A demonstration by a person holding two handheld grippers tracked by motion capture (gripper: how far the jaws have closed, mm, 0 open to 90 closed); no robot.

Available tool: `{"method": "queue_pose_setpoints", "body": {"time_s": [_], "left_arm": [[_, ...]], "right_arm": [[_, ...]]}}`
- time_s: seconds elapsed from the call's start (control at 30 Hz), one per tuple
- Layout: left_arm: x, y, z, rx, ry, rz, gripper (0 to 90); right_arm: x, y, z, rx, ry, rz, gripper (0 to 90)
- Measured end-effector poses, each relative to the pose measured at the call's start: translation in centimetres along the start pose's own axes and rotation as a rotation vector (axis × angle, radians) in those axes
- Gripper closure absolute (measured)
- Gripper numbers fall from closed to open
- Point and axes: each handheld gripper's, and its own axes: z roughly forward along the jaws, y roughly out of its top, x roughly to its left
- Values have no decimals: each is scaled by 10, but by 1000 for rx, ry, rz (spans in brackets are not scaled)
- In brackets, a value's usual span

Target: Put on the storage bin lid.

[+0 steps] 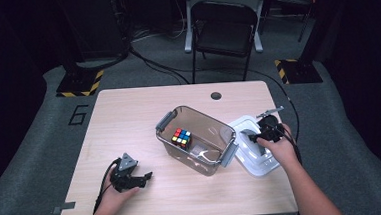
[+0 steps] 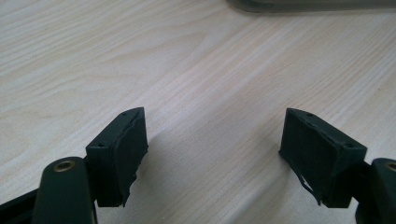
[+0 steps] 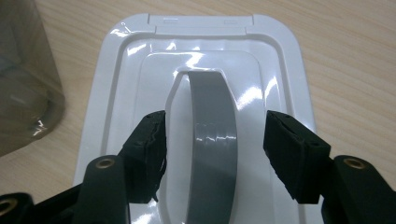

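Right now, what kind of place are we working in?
Probably a lab or recording studio, not a home: a bare wooden table on grey carpet, hazard-striped stand bases, loose floor cables and a folding chair against dark surroundings.

Cube (image 1: 182, 137) in bin (image 1: 165, 121); lid (image 1: 243, 122) just right of it, on table (image 1: 128, 111)

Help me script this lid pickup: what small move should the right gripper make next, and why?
Probably close the right gripper on the lid's grey handle. Its jaws straddle that handle with gaps on both sides, so nothing is gripped yet, and the white lid lies flat on the table beside the open clear bin.
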Motion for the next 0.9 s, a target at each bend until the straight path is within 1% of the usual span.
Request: {"method": "queue_pose_setpoints", "body": {"time_s": [0.07,0.13,0.2,0.23,0.4,0.43,0.53,0.57,0.63,0.67,0.8,0.83,0.9], "left_arm": [[0,0,0,0,0,0,229],[0,0,0,0,0,0,229],[0,0,0,-3,0,-3,229],[0,0,0,0,-3,2,229],[0,0,0,0,-2,2,229],[0,0,0,0,-2,2,229],[0,0,0,0,-2,2,229],[0,0,0,-2,-2,-1,229],[0,0,0,0,-2,2,229],[0,0,0,0,-2,1,229],[0,0,0,0,-2,2,229],[0,0,0,0,-2,2,229],[0,0,0,-2,-3,-1,229]], "right_arm": [[0,-1,2,0,1,12,413],[-2,-2,4,2,7,5,428],[-2,-3,5,7,18,19,450],[-3,-3,6,8,23,21,464],[-4,-6,11,15,23,34,500],[-4,-6,11,17,27,45,505],[-5,-7,13,18,33,43,530],[-4,-7,14,18,41,49,538],[-4,-8,16,20,41,50,555],[-3,-8,16,21,44,61,571],[-3,-8,19,29,41,49,607],[-2,-8,19,32,38,59,610],[-2,-7,19,33,36,60,624]]}}
